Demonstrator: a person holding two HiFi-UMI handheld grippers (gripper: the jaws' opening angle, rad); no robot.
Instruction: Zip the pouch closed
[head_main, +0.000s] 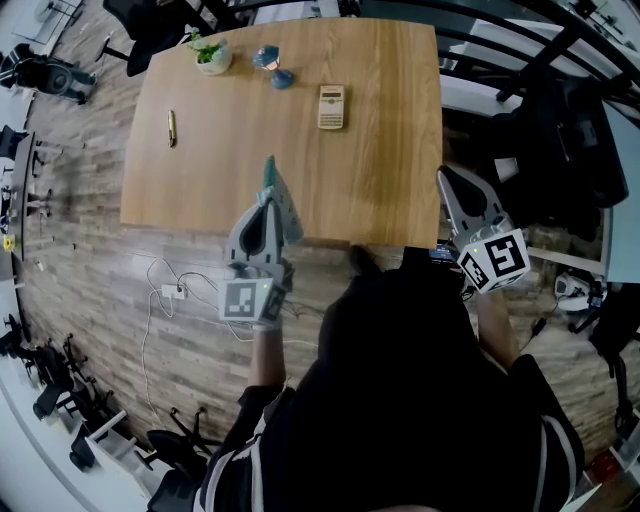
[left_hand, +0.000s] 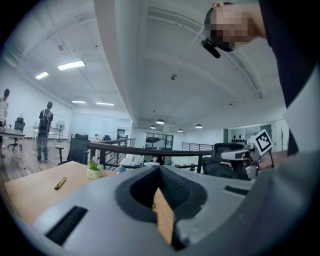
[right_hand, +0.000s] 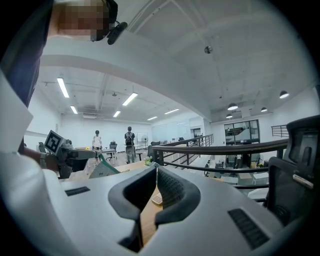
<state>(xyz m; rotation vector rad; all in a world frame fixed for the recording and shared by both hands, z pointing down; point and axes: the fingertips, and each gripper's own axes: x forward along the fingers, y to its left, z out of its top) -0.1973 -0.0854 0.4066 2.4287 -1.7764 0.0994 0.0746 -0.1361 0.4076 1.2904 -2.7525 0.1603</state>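
a light wooden bench (head_main: 260, 110) stands on a floor (head_main: 90, 220) of grey-brown wood-look planks. a white power strip (head_main: 172, 292) with loose cables lies on the floor just beside it. black office chairs (left_hand: 78, 148) stand round the edges. a dark curved railing (right_hand: 220, 148) runs behind the bench. the ceiling (left_hand: 150, 50) is white, with long strip lights (left_hand: 71, 65) and round downlights (left_hand: 160, 121); a glass-walled room (right_hand: 242, 131) lies beyond.

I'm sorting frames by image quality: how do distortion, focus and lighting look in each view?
Head view: even light, table edges bowed. Left gripper view: strong fisheye, dark corners, left gripper soft, ceiling light bright. Right gripper view: same fisheye, railing curved, right gripper soft.
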